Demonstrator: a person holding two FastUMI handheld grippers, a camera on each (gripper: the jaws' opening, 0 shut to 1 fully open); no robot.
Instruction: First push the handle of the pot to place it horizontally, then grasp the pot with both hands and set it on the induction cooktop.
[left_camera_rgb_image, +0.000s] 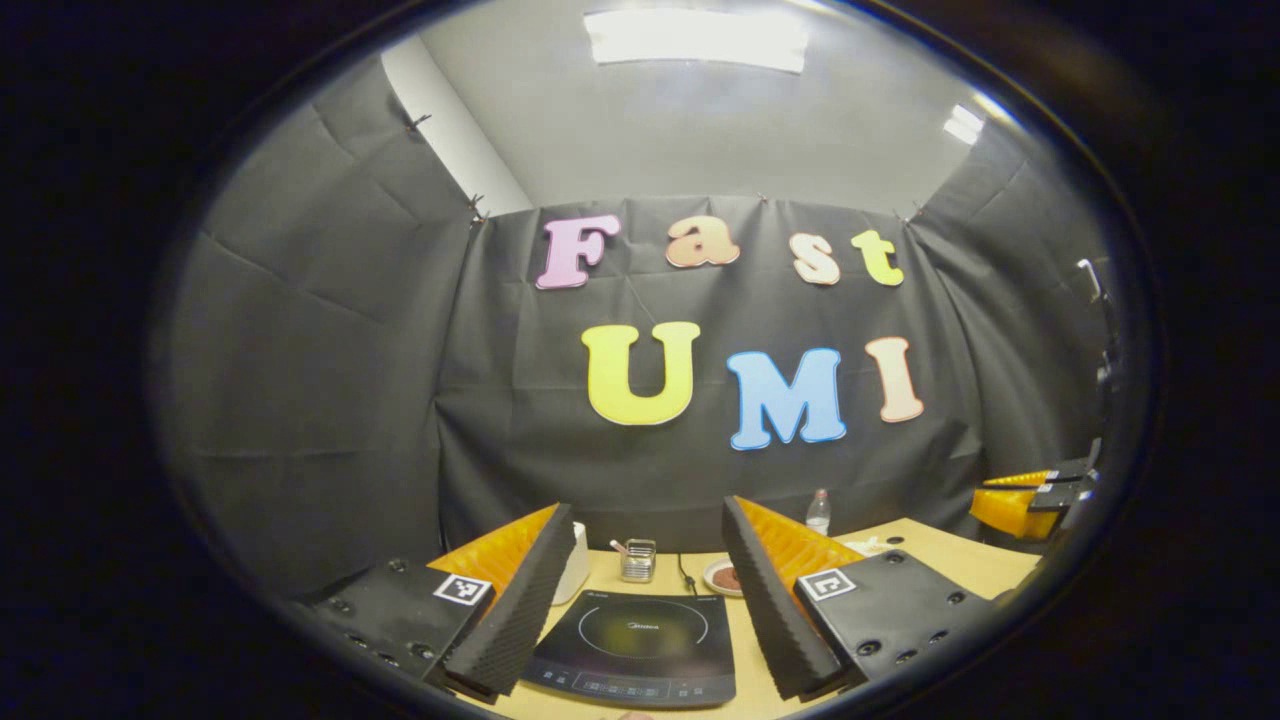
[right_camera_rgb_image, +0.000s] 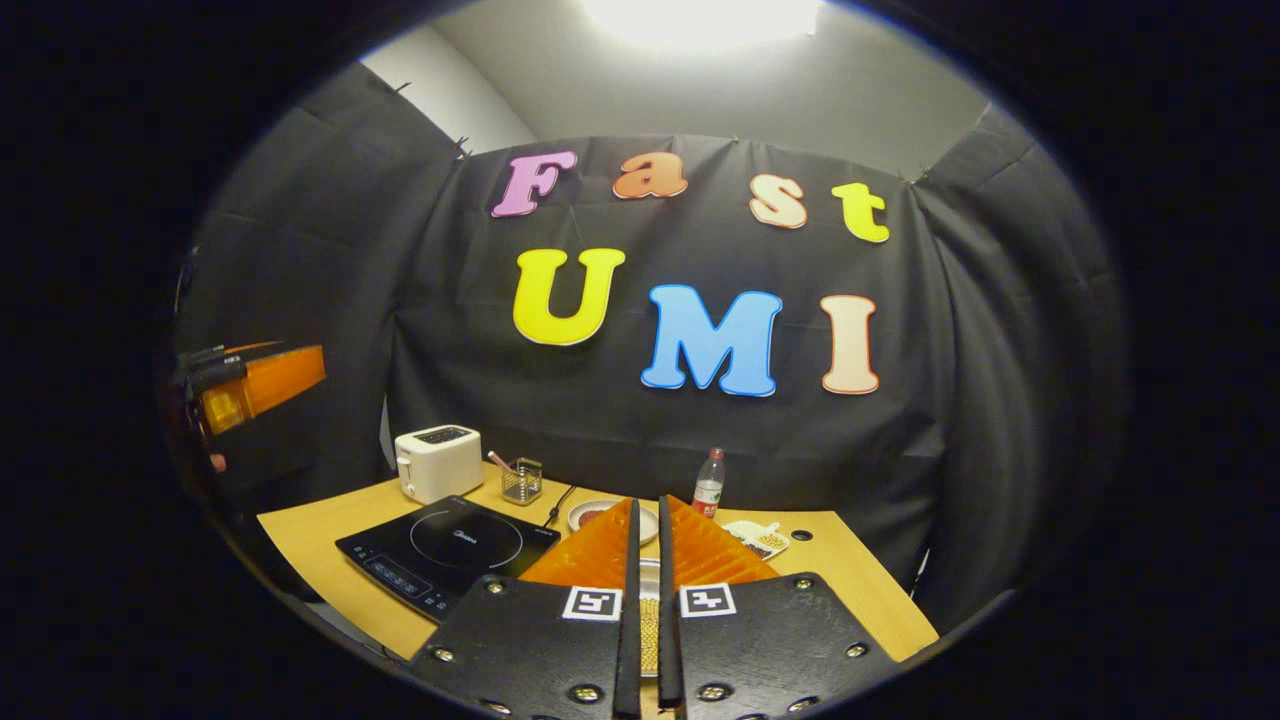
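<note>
Above the induction cooktop (left_camera_rgb_image: 640, 640), left gripper (left_camera_rgb_image: 640, 600) jaws wide; right gripper (right_camera_rgb_image: 647, 620) jaws narrow.

Induction cooktop (right_camera_rgb_image: 450, 550): glossy glass-like top; worktop (right_camera_rgb_image: 320, 560) beneath it: matt wood-look surface; toaster (right_camera_rgb_image: 438, 462) behind the cooktop: smooth plastic-looking shell; bottle (right_camera_rgb_image: 708, 484) right of the cooktop: clear plastic; booth wall: matt creased cloth

Right gripper above the bench, fingers nearly closed

The right gripper (right_camera_rgb_image: 646, 560) hangs over the bench (right_camera_rgb_image: 840, 580), its fingers (right_camera_rgb_image: 600, 555) a narrow slit apart. The induction cooktop (right_camera_rgb_image: 450, 548) lies left of them; behind the cooktop stands a white toaster (right_camera_rgb_image: 438, 462), to its right a small wire basket (right_camera_rgb_image: 521, 481), a plate (right_camera_rgb_image: 592, 514) and a bottle (right_camera_rgb_image: 708, 483).
</note>
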